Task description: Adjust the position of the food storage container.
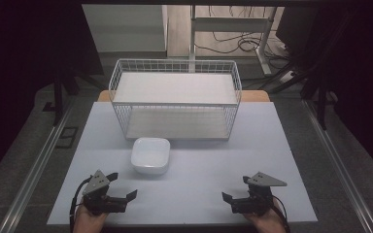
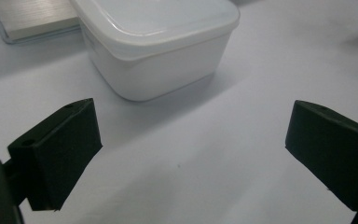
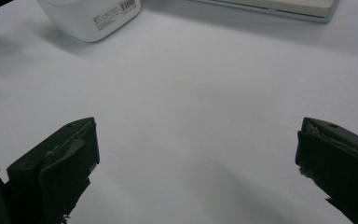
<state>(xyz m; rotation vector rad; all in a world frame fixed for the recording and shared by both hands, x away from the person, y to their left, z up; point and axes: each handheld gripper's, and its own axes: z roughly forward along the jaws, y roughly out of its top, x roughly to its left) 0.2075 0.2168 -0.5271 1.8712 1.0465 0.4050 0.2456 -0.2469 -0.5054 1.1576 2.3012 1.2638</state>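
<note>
A white table (image 1: 199,189) carries a wire rack (image 1: 175,97) at its far side and a white bowl (image 1: 150,155) just in front of the rack, a little left of the middle. The bowl is square with round corners, stands upright and seems empty from the high view. It does not touch the rack; a narrow strip of table lies between them.

The left gripper (image 1: 119,187) rests near the front left edge of the table, held by a hand (image 1: 88,221) that enters from below. Its jaws stand wide apart and nothing is between them. In the left gripper view the bowl (image 2: 161,44) is ahead of the jaws, a little to the left, apart from them, and behind it the base of the rack (image 2: 32,18) is visible.

The right gripper (image 1: 233,200) rests near the front right edge, also held by a hand (image 1: 267,221). Its jaws are fully apart as well and hold nothing; only bare table lies between them. In the right gripper view the bowl (image 3: 91,14) appears far off at the upper left, with a small label on its side, and the rack base (image 3: 279,7) runs along the top.

The two grippers are well apart from each other, and their jaws point inward, toward the middle of the table. The bowl is nearer to the left gripper.
</note>
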